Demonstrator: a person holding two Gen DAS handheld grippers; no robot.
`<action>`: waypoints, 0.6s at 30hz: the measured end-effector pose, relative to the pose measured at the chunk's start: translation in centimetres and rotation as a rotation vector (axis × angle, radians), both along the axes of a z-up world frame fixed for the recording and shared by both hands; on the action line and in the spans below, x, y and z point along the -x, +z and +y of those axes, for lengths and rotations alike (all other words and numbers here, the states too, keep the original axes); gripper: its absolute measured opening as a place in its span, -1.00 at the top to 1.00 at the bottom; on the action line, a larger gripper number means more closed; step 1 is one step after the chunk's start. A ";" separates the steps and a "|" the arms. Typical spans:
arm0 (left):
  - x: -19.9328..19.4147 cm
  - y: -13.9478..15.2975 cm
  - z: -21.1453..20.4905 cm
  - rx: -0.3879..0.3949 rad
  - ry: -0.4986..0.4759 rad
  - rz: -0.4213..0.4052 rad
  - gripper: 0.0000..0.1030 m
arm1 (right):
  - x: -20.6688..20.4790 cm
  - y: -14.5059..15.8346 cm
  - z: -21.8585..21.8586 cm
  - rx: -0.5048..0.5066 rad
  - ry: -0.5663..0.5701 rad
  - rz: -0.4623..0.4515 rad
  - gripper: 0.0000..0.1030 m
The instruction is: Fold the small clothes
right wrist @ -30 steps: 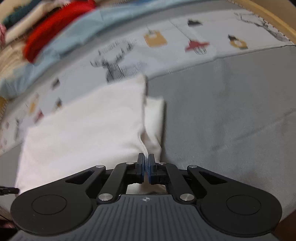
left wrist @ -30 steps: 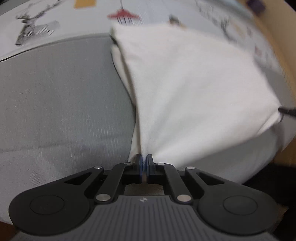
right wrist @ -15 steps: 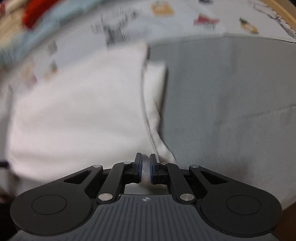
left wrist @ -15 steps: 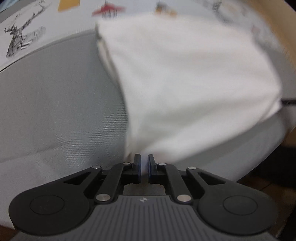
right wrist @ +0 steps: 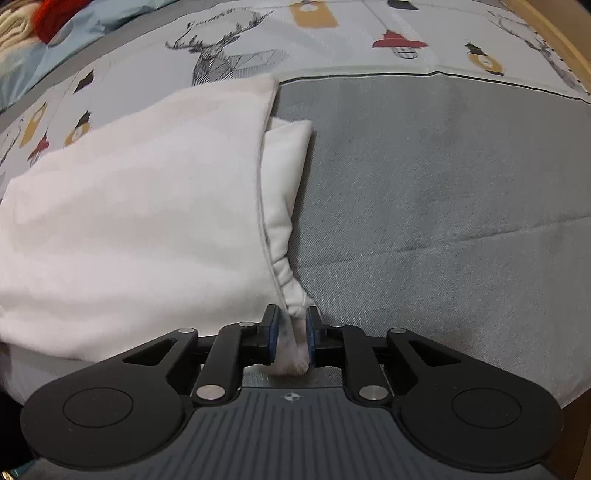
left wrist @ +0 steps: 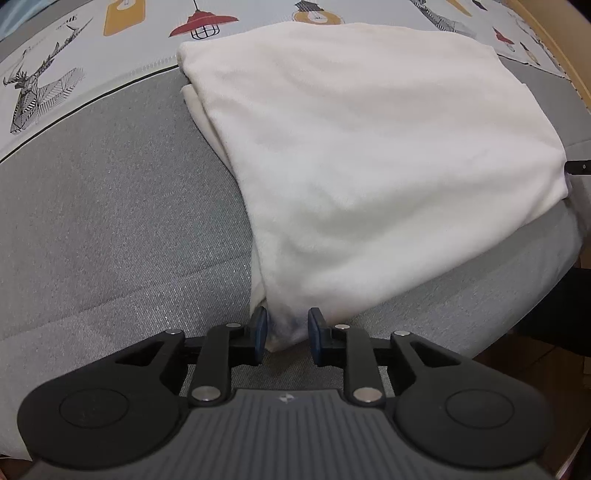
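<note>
A white folded garment (left wrist: 362, 155) lies on the grey bed cover (left wrist: 110, 206). My left gripper (left wrist: 285, 334) is open, its jaws apart on either side of the garment's near corner, which rests between them. In the right wrist view the same garment (right wrist: 129, 206) lies to the left, with a lower layer sticking out on its right edge. My right gripper (right wrist: 291, 341) is open a little, with the garment's bunched near corner lying loose between its jaws.
A patterned sheet with deer and lamps (right wrist: 229, 55) covers the far part of the bed. A pile of red and beige clothes (right wrist: 33, 18) sits at the far left. The wooden bed edge (left wrist: 554, 44) runs along the right.
Both grippers were shut on the garment's corners one second ago. They have opened and let the corners go, and the garment now lies flat on the bed.
</note>
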State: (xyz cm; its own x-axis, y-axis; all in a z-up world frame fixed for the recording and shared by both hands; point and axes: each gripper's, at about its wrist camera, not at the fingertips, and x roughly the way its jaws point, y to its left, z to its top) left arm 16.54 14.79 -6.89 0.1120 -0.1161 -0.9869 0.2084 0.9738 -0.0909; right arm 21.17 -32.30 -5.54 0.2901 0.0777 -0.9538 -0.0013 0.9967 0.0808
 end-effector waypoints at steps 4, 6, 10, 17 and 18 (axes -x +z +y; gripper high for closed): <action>0.2 -0.4 0.2 0.001 0.003 -0.002 0.43 | -0.2 0.2 -0.5 -0.006 -0.017 -0.031 0.61; 0.1 -0.5 0.6 0.000 0.008 -0.012 0.43 | -0.4 0.4 -0.5 -0.006 -0.025 -0.052 0.61; -0.9 1.2 1.6 -0.002 0.086 -0.104 0.43 | -0.7 1.3 -0.8 -0.020 -0.049 -0.127 0.61; -2.7 3.2 2.1 0.098 0.173 -0.199 0.45 | -1.5 2.2 -0.6 -0.081 -0.018 -0.237 0.61; -2.9 3.0 1.9 0.096 0.175 -0.199 0.47 | -1.7 2.1 -0.3 -0.081 -0.004 -0.232 0.61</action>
